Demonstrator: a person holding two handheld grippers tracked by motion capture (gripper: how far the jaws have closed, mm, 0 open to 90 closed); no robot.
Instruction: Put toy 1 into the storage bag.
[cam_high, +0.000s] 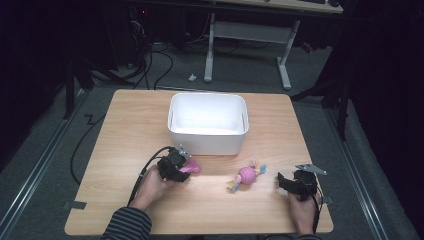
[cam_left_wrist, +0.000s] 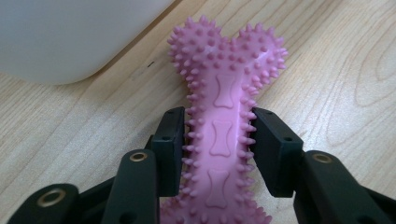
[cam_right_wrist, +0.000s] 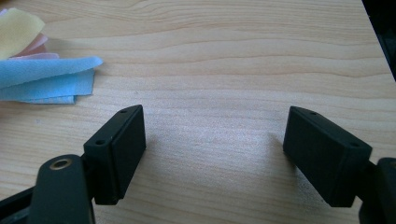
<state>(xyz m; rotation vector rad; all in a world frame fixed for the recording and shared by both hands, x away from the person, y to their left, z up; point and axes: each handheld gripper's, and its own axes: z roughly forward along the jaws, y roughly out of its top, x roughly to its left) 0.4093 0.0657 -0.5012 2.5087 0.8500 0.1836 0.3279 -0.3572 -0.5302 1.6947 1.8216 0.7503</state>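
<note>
pink bone toy (cam_left_wrist: 223, 135) clamped, left claw (cam_left_wrist: 217, 144)

The room is dark around the lit table (cam_high: 125, 130). The white bin (cam_high: 207, 122) looks overexposed, with glare at 12 o'clock. Both gripper views are sharp and evenly bright.

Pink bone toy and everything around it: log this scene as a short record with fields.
surface: wooden table
left gripper: jaws shut on the pink bone toy, clamping its narrow middle
bone toy: lies flat on the table, its knobbed end toward the white tub
right gripper: jaws open, nothing between them, resting at the table's right side
second toy: pink ball with blue and yellow cloth tails, on the table between the two grippers
tub: open top, nothing visible inside
</note>
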